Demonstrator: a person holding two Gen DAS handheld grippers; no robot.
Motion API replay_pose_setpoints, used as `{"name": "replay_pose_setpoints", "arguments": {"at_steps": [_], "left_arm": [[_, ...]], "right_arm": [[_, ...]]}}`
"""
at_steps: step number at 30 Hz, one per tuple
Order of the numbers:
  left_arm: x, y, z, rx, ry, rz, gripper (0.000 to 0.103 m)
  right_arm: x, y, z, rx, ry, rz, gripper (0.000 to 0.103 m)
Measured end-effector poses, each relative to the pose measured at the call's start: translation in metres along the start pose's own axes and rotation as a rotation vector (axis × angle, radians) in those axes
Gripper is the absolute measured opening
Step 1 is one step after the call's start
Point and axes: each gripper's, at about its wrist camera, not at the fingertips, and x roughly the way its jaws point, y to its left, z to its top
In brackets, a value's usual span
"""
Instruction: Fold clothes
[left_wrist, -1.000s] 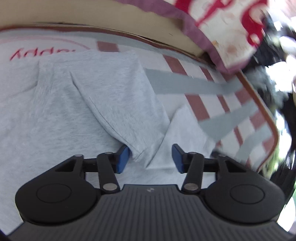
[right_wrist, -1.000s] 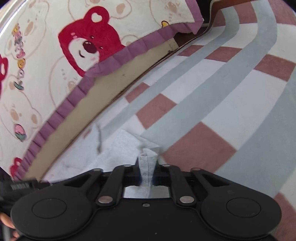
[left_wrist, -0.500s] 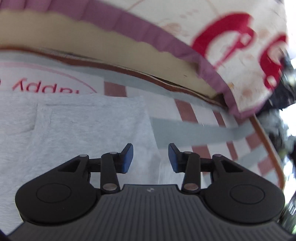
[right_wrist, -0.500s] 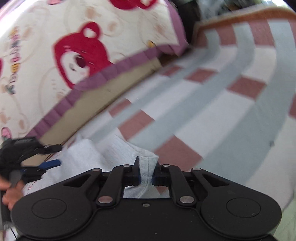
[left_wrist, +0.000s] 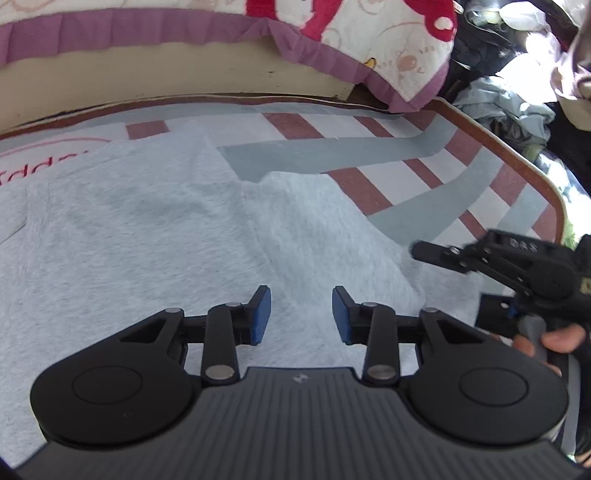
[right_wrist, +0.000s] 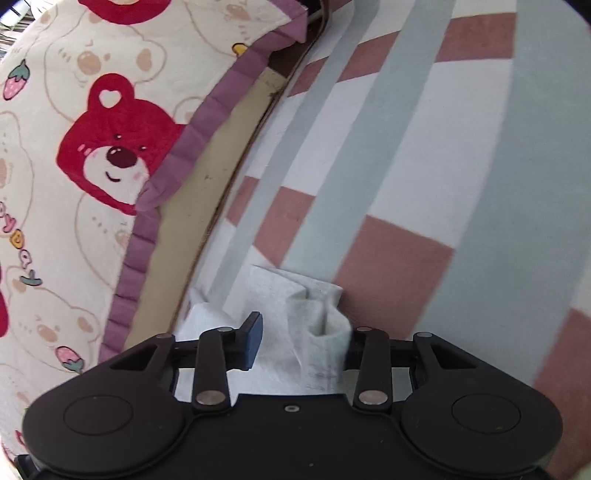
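The right gripper (right_wrist: 301, 341), clamped on a bunched fold of the grey garment (left_wrist: 155, 236) half a second ago, is now spread wide, the released fold (right_wrist: 317, 325) left slumped between its fingers. The left gripper (left_wrist: 301, 314) is likewise held wide, empty, just above the garment, which is spread flat ahead of it. The garment is carried by a mat (left_wrist: 424, 147) striped grey, white and brick red, beyond which a bear-printed bed cover (right_wrist: 92, 122) with a purple frill is seen.
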Motion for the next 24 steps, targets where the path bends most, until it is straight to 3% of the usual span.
{"name": "replay_pose_setpoints", "arguments": {"at_steps": [1, 5, 10, 13, 15, 18, 21, 23, 24], "left_arm": [[-0.001, -0.003, -0.001, 0.02, 0.006, -0.001, 0.03], [-0.003, -0.012, -0.009, 0.043, 0.099, 0.055, 0.024], [-0.007, -0.016, -0.016, 0.067, 0.094, 0.071, 0.024], [-0.01, 0.0, -0.013, -0.068, 0.087, 0.01, 0.027], [-0.02, 0.012, -0.012, -0.14, 0.066, 0.002, 0.028], [-0.042, 0.03, -0.011, -0.163, 0.021, 0.044, 0.031], [-0.061, 0.051, -0.014, -0.205, -0.018, 0.102, 0.037], [-0.07, 0.049, -0.015, -0.182, -0.036, 0.125, 0.038], [-0.074, 0.048, -0.016, -0.171, -0.045, 0.136, 0.038]], "right_arm": [[-0.004, 0.004, -0.001, -0.016, -0.013, 0.01, 0.009], [-0.019, 0.019, -0.005, -0.078, -0.067, 0.051, 0.009], [-0.035, 0.044, -0.023, -0.34, -0.166, -0.08, 0.009], [-0.03, 0.05, -0.033, -0.444, -0.177, -0.143, 0.009], [-0.027, 0.056, -0.035, -0.475, -0.175, -0.127, 0.009], [-0.021, 0.079, -0.046, -0.59, -0.165, -0.068, 0.009], [-0.012, 0.111, -0.076, -0.806, -0.065, 0.069, 0.009], [-0.001, 0.111, -0.093, -0.817, 0.095, 0.196, 0.009], [0.007, 0.104, -0.102, -0.79, 0.159, 0.201, 0.01]]}}
